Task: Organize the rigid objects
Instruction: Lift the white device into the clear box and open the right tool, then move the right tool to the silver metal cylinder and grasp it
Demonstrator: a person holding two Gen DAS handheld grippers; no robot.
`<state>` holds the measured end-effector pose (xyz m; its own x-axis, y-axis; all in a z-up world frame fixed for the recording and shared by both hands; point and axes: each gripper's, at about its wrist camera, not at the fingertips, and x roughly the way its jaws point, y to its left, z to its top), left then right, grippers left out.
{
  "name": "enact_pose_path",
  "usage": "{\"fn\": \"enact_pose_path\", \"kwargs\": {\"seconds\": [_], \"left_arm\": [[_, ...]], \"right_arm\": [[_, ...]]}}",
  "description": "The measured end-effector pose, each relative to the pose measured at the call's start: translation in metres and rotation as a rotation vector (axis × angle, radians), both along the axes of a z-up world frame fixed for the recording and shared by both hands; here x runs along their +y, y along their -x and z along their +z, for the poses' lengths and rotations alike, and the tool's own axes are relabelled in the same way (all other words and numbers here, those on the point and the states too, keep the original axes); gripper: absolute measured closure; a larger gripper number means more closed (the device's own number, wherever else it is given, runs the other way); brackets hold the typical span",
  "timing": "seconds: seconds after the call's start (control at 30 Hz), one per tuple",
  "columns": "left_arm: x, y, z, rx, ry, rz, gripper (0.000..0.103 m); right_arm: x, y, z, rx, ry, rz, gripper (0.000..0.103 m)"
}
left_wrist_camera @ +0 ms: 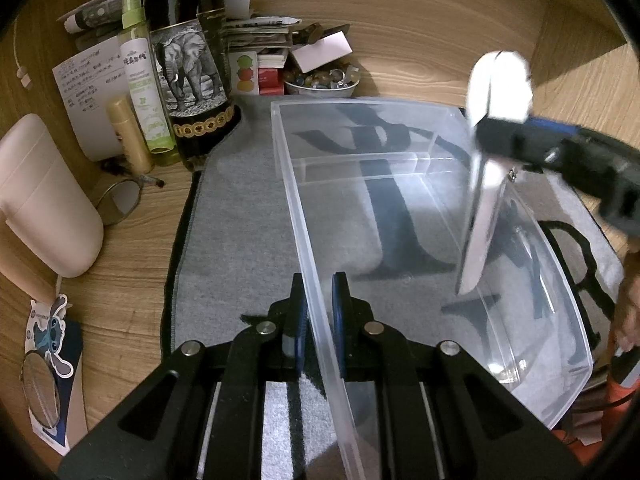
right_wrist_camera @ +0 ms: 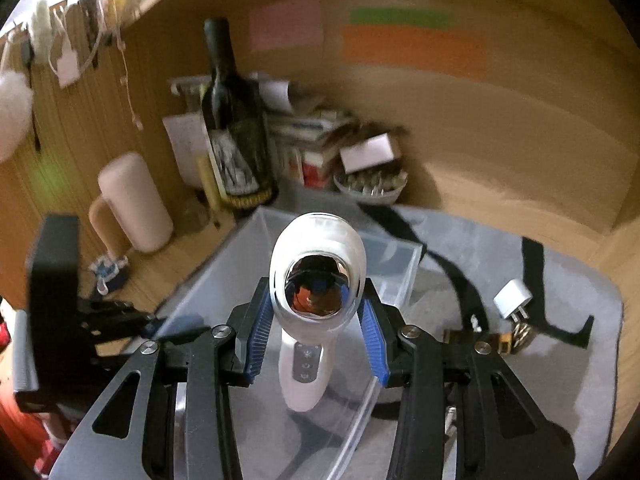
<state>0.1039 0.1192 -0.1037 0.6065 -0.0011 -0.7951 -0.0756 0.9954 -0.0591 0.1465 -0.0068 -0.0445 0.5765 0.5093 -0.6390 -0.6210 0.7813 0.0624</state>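
Observation:
A clear plastic bin (left_wrist_camera: 420,208) stands on a grey mat. My left gripper (left_wrist_camera: 320,300) is shut on the bin's left wall, one finger on each side. My right gripper (right_wrist_camera: 316,312) is shut on a white handheld device (right_wrist_camera: 316,280) with a shiny round face and buttons on its handle. It holds the device upright above the bin (right_wrist_camera: 248,280), handle pointing down. In the left wrist view the device (left_wrist_camera: 492,148) hangs over the bin's right side, blurred. The bin looks empty.
A dark wine bottle (left_wrist_camera: 188,60), spray bottles, a gold tube, papers and a bowl of beads (left_wrist_camera: 324,80) crowd the back left. A pink cylinder (left_wrist_camera: 44,196) stands at the left. A white charger plug (right_wrist_camera: 512,300) lies on the mat (right_wrist_camera: 560,300) to the right.

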Motion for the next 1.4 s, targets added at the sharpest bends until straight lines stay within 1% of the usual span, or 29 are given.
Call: {"fn": "enact_pose_path", "kwargs": {"seconds": [0.23, 0.5, 0.63, 0.83, 0.93, 0.97, 1.0, 1.07, 1.23, 1.37, 1.4], "left_arm": [[0.001, 0.002, 0.000, -0.006, 0.007, -0.008, 0.090], [0.001, 0.002, 0.000, -0.010, 0.009, -0.013, 0.090], [0.001, 0.002, -0.001, -0.009, 0.004, -0.016, 0.090], [0.001, 0.002, -0.001, -0.008, 0.004, -0.016, 0.090], [0.002, 0.002, 0.000, -0.008, 0.003, -0.017, 0.090], [0.002, 0.002, -0.001, -0.007, 0.003, -0.016, 0.090], [0.002, 0.002, -0.001, -0.008, 0.005, -0.017, 0.090], [0.002, 0.002, -0.001, -0.007, 0.005, -0.017, 0.090], [0.001, 0.002, -0.001, -0.008, 0.005, -0.016, 0.090], [0.001, 0.002, -0.001, -0.007, 0.007, -0.017, 0.090], [0.001, 0.002, -0.001, -0.006, 0.007, -0.017, 0.090]], "right_arm": [[0.017, -0.005, -0.018, 0.030, 0.088, 0.030, 0.065], [0.026, -0.012, -0.034, 0.095, 0.165, 0.062, 0.065], [0.029, -0.012, -0.038, 0.113, 0.174, 0.081, 0.065], [0.031, -0.012, -0.039, 0.114, 0.197, 0.087, 0.065], [0.030, -0.012, -0.036, 0.102, 0.188, 0.076, 0.063], [0.029, -0.011, -0.034, 0.097, 0.181, 0.072, 0.059], [0.027, -0.011, -0.032, 0.091, 0.172, 0.071, 0.052], [0.023, -0.008, -0.026, 0.066, 0.155, 0.063, 0.045], [0.014, -0.004, -0.011, 0.021, 0.137, 0.050, 0.041], [0.003, 0.001, 0.001, -0.019, 0.112, 0.034, 0.027], [-0.001, 0.002, 0.005, -0.031, 0.108, 0.029, 0.025]]}}
